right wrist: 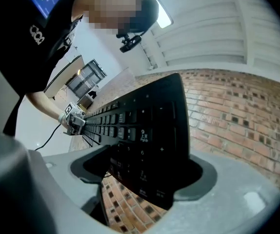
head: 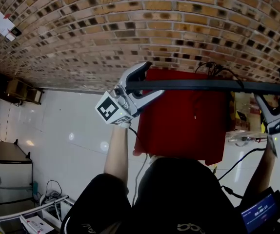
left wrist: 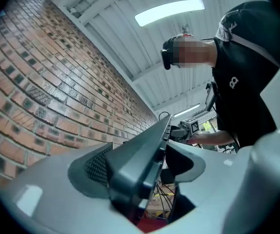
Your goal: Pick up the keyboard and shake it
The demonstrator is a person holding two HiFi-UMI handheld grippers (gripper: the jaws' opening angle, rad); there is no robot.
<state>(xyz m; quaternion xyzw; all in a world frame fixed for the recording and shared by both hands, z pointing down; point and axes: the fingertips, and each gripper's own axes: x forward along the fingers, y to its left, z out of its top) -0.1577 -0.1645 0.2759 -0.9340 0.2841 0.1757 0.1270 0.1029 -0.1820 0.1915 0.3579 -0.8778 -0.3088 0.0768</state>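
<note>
A black keyboard (head: pixel 203 85) is held up in the air, edge-on in the head view, above a red surface (head: pixel 189 126). My left gripper (head: pixel 147 82) is shut on its left end and my right gripper (head: pixel 279 94) on its right end. In the left gripper view the keyboard (left wrist: pixel 130 177) runs away from the jaws (left wrist: pixel 142 161) toward the far right gripper (left wrist: pixel 191 126). The right gripper view shows the key side of the keyboard (right wrist: pixel 145 130) clamped between the jaws (right wrist: pixel 145 174), with the left gripper (right wrist: pixel 74 121) at the far end.
A brick wall (head: pixel 130 23) rises behind the red surface. Cables (head: pixel 213 68) lie at its far edge. White floor (head: pixel 71 135) spreads to the left, with a white cabinet (head: pixel 6 165). A small lit screen (head: pixel 259 211) sits at the lower right.
</note>
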